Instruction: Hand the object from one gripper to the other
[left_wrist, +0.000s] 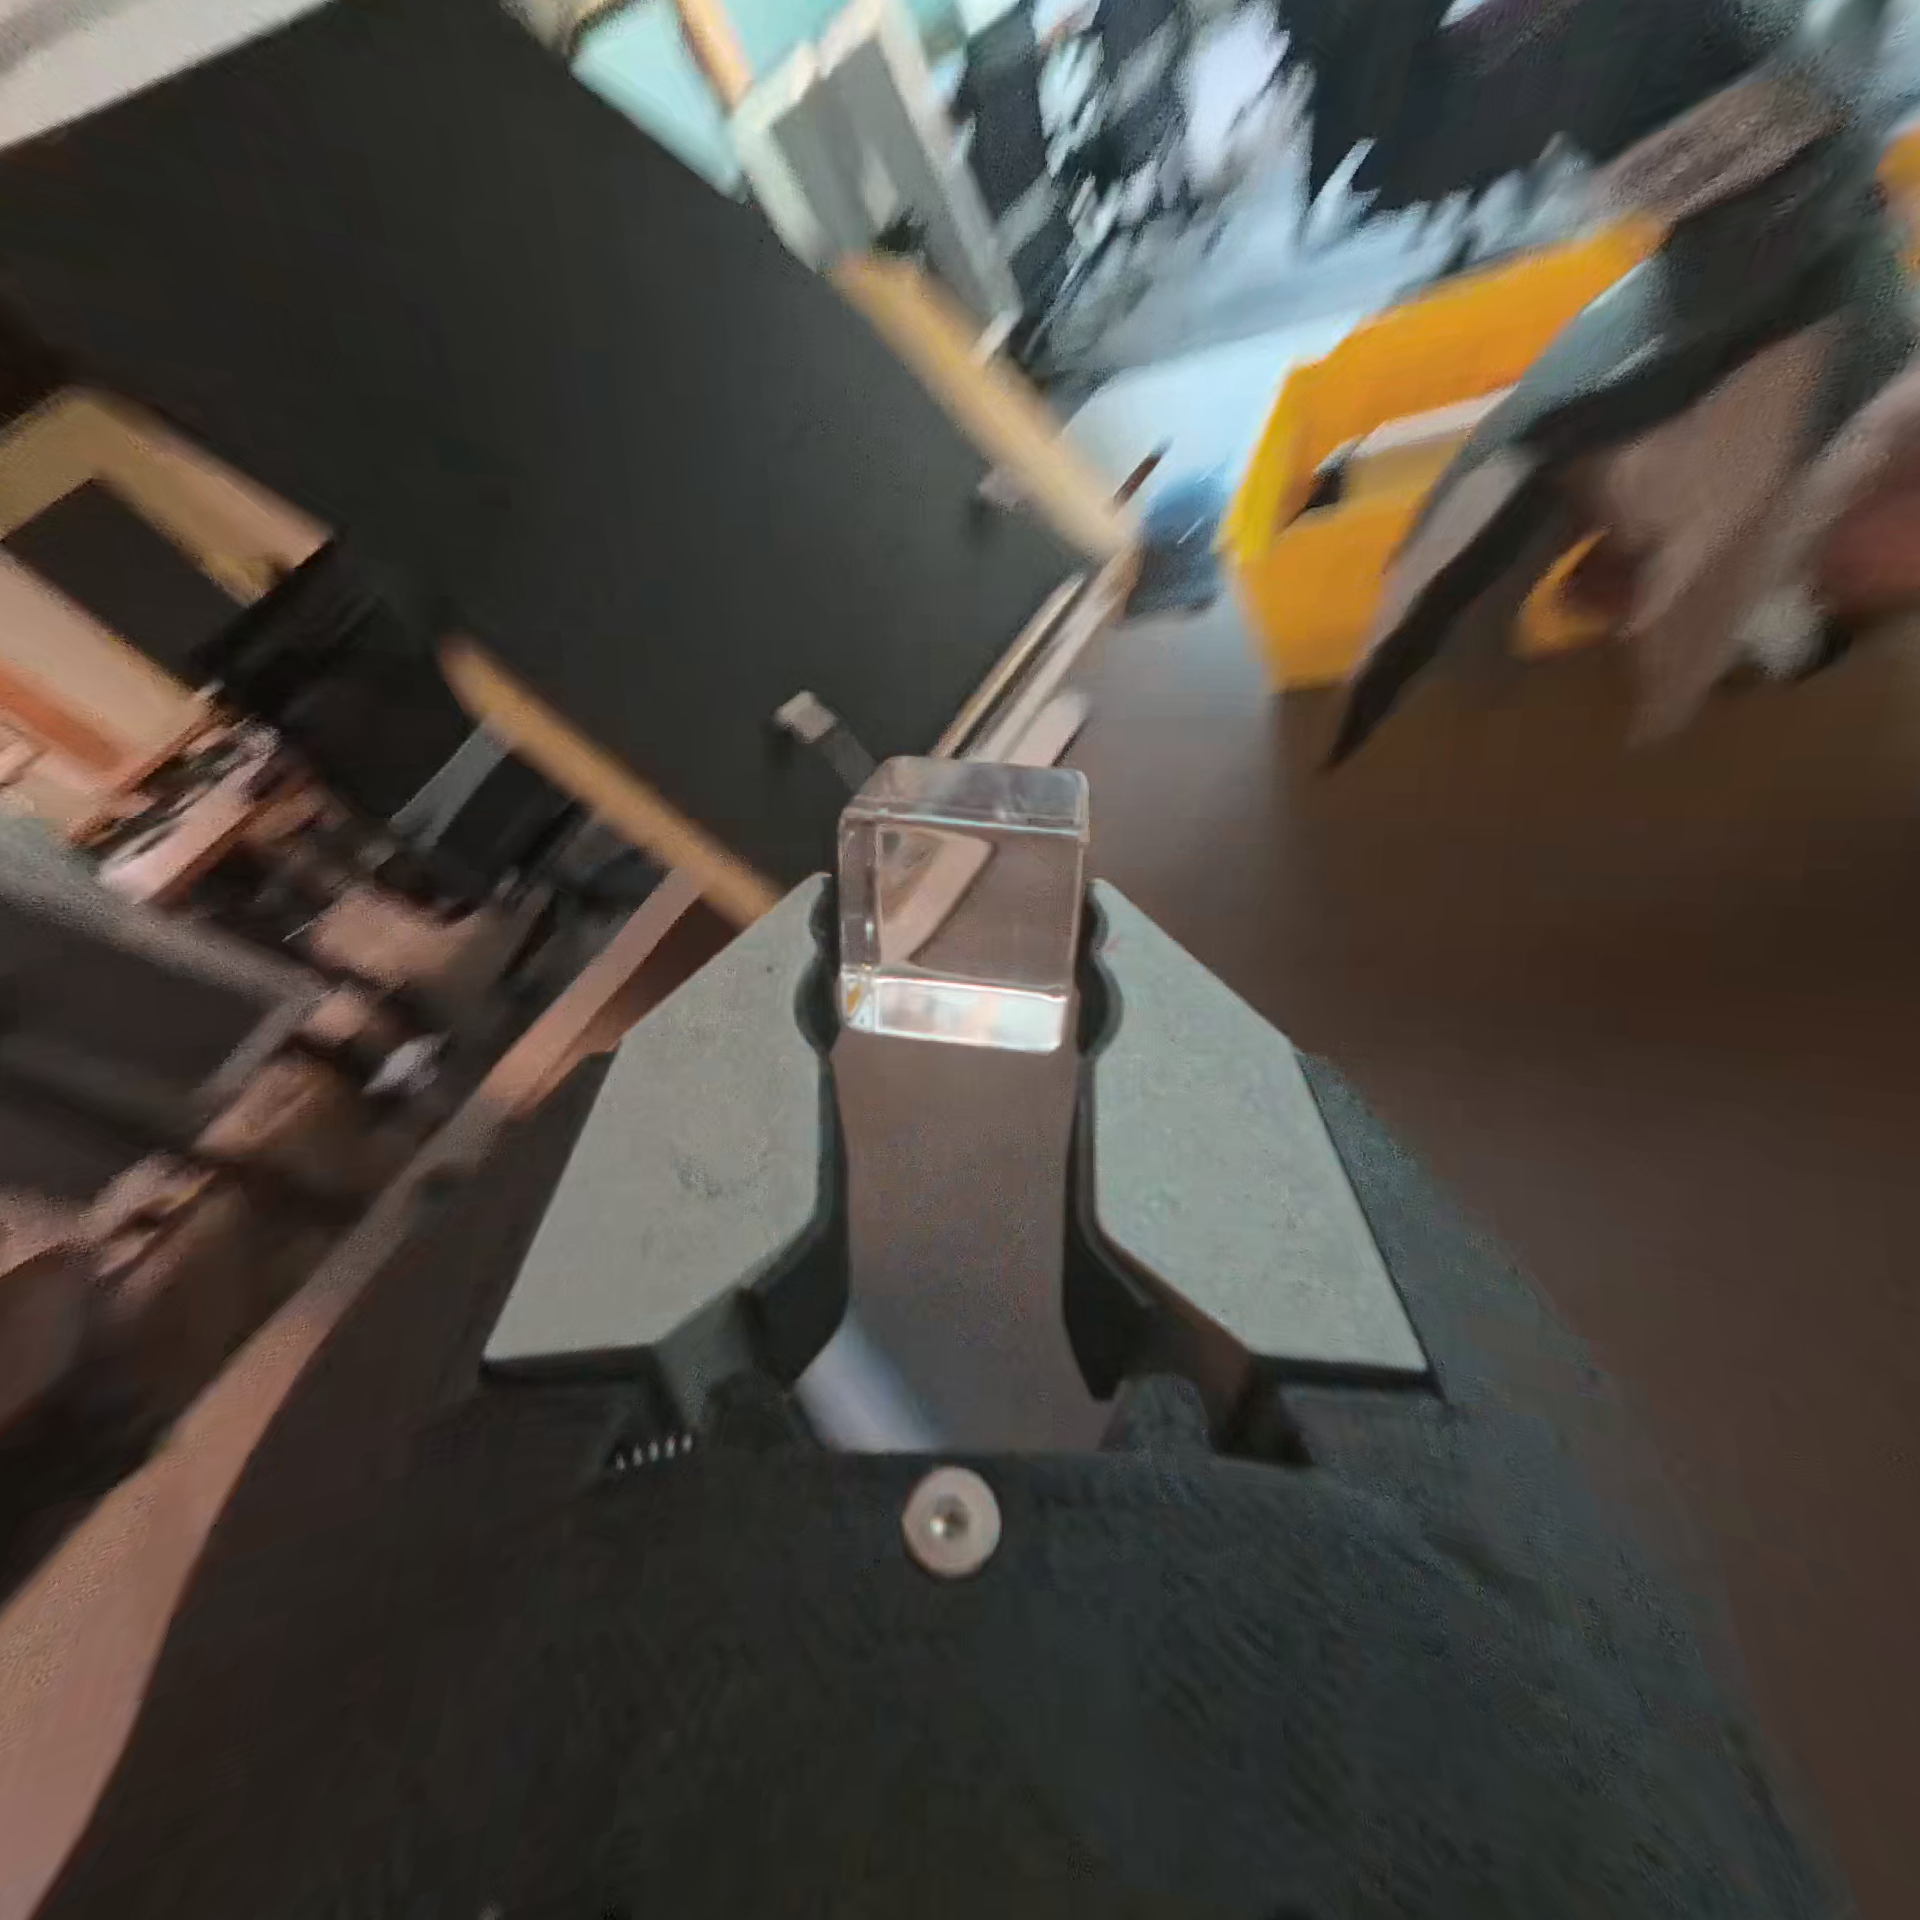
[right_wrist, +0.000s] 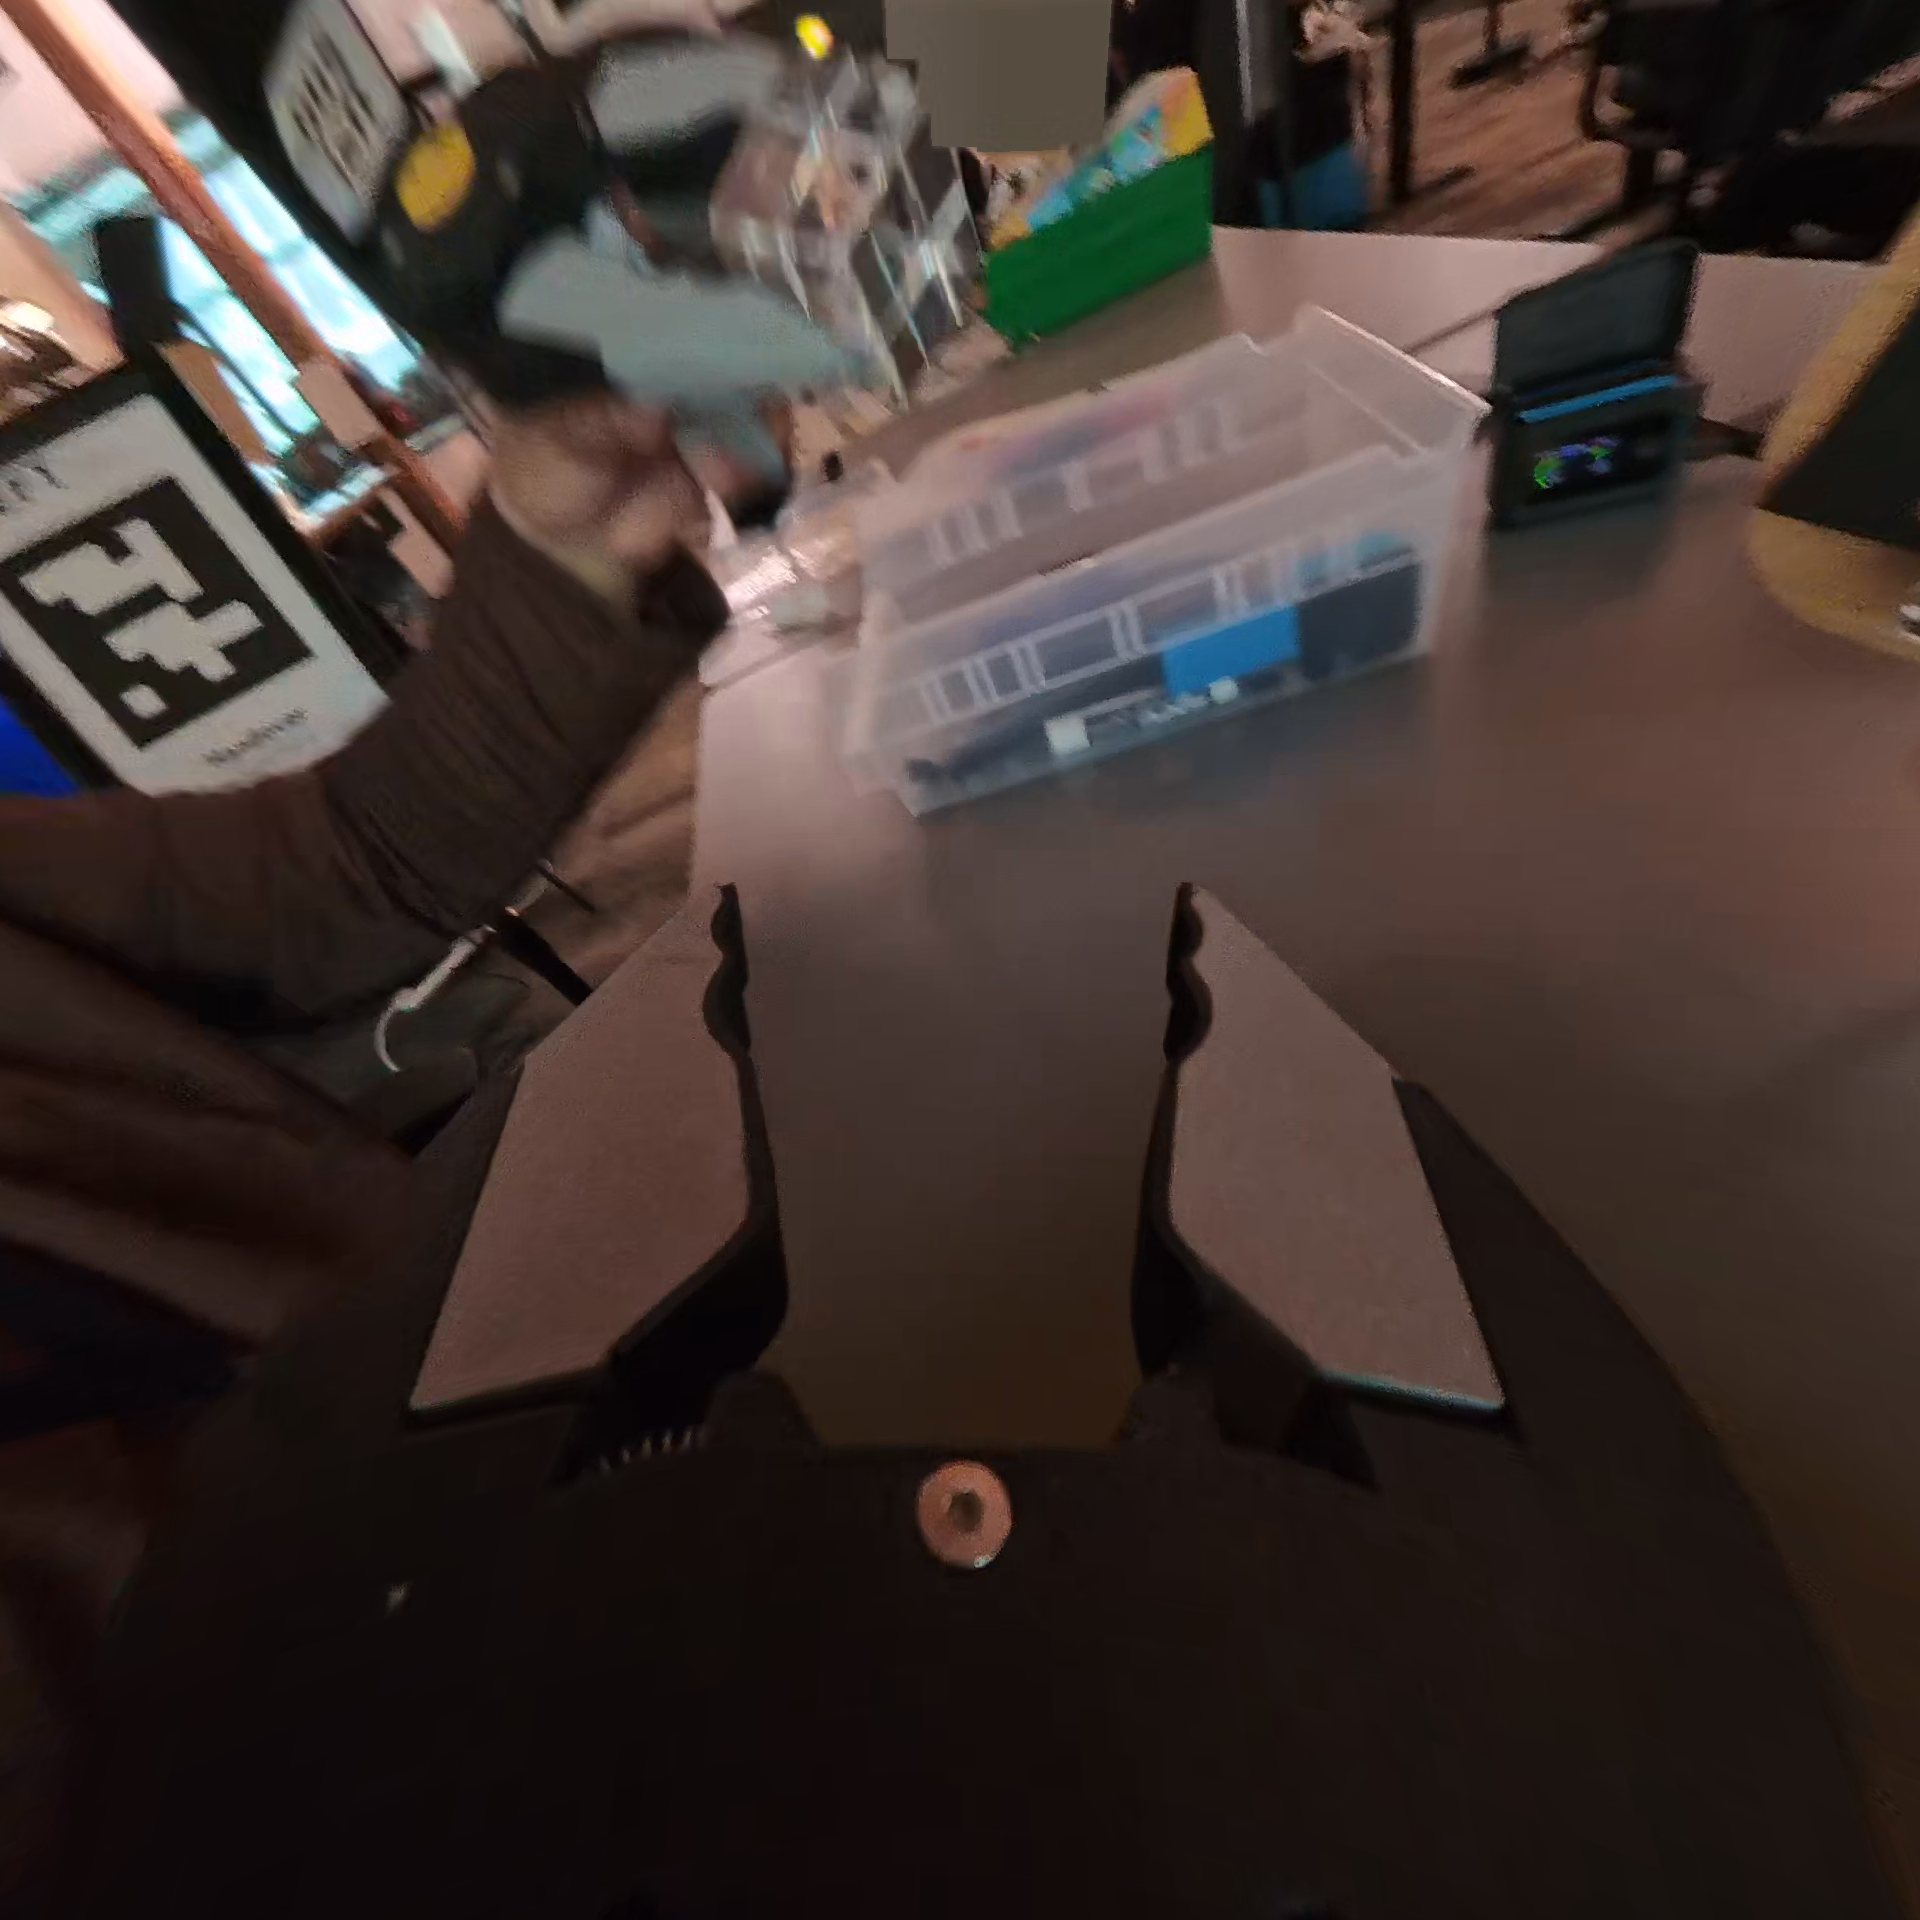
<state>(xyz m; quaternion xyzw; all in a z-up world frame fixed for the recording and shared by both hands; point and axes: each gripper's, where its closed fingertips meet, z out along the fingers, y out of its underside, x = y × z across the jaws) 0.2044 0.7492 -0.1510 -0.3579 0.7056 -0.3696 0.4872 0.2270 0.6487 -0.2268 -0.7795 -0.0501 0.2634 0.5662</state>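
A clear cube (left_wrist: 966, 883) sits between the fingertips of my left gripper (left_wrist: 958, 935), which is shut on it and holds it above the dark table (left_wrist: 1507, 1091). My right gripper (right_wrist: 956, 935) is open and empty over the table, its jaws wide apart. The right gripper also shows in the left wrist view (left_wrist: 1455, 582) as a blurred dark shape at the upper right, apart from the cube. The left gripper shows blurred in the right wrist view (right_wrist: 675, 343) at the upper left, held by a hand on a brown sleeve (right_wrist: 416, 748).
A clear plastic box (right_wrist: 1143, 582) with small items stands on the table ahead of the right gripper. A green bin (right_wrist: 1101, 260) and a dark device (right_wrist: 1590, 416) stand farther back. A yellow crate (left_wrist: 1382, 436) stands beyond the right gripper. A black-and-white marker board (right_wrist: 156, 613) is at left. The left gripper's tips are roughly 15 cm from the right gripper's. About 35 cm separates my left fingertips from the dark device (right_wrist: 1590, 416).
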